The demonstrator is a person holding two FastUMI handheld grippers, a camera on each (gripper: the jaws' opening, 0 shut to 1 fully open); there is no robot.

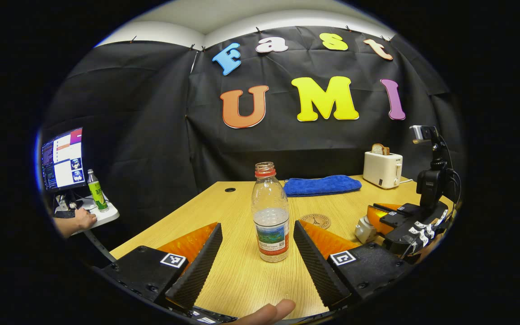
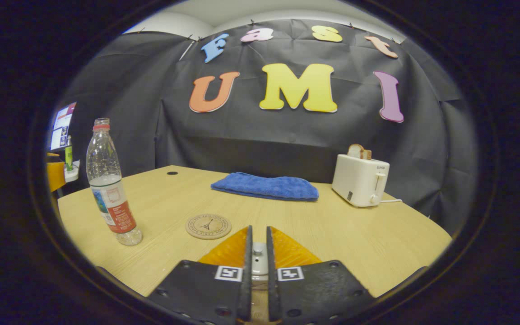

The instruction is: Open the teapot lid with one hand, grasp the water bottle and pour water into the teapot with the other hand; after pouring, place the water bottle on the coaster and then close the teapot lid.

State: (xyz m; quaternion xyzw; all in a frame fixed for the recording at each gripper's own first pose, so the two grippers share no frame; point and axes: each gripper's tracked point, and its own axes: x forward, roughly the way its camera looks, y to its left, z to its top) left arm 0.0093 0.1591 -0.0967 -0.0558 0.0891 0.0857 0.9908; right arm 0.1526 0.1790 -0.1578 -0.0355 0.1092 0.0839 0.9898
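An uncapped bottle stood upright on the worktop, between the left gripper's wide-apart jaws, untouched. Beside the bottle lay the coaster. The right gripper's jaws clamped the teapot lid knob.

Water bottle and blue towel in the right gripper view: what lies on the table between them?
In the right gripper view, only bare table lies between the water bottle and the blue towel. The round coaster sits nearer the camera, below that line.
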